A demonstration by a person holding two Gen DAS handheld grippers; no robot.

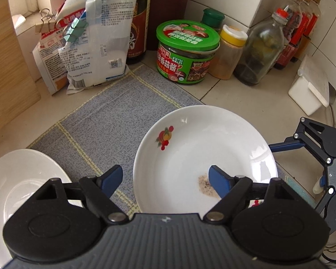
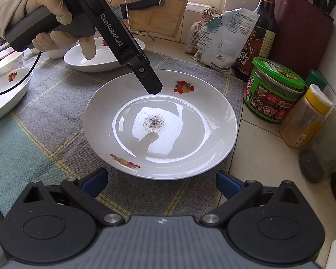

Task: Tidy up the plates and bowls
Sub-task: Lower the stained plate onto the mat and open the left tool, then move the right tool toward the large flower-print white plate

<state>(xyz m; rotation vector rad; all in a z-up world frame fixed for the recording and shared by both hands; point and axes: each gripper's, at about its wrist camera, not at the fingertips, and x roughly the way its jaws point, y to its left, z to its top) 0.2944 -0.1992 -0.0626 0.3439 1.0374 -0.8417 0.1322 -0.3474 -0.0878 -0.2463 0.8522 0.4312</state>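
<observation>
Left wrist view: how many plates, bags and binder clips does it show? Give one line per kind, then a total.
Plates: 2
Bags: 2
Binder clips: 2
Total: 6

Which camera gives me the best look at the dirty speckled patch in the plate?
The right wrist view: the speckled patch sits unobstructed at the centre of the plate. In the left wrist view the patch is near the bottom, partly hidden behind a finger of the left tool.
</observation>
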